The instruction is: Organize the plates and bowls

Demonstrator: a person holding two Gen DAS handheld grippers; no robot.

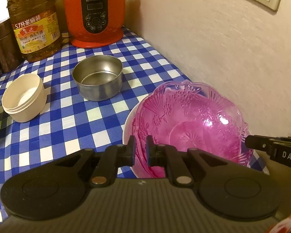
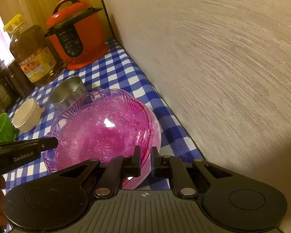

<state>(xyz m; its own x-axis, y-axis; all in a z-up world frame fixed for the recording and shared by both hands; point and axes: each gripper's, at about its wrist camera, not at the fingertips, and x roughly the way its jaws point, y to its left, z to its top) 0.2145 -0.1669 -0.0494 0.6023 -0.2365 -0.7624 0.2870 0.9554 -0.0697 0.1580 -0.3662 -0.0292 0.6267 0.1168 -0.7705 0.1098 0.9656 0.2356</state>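
Note:
A see-through pink glass bowl [image 1: 192,120] [image 2: 104,128] with a scalloped, patterned rim rests inside a white bowl [image 1: 128,124] [image 2: 157,130] on the checked cloth beside the wall. My left gripper [image 1: 140,149] is shut on the pink bowl's near-left rim. My right gripper [image 2: 145,159] is shut on its near-right rim. Each gripper's tip also shows in the other wrist view, at opposite sides of the bowl. A steel bowl [image 1: 99,77] [image 2: 67,93] and a cream round container [image 1: 23,97] [image 2: 27,114] stand apart, further back on the left.
The blue-and-white checked tablecloth [image 1: 71,120] runs along a textured wall [image 2: 223,68] on the right. A red rice cooker [image 1: 95,13] and a large oil bottle [image 1: 35,23] stand at the back, with dark jars [image 1: 3,46] to their left. A green bowl [image 2: 1,128] sits at the left edge.

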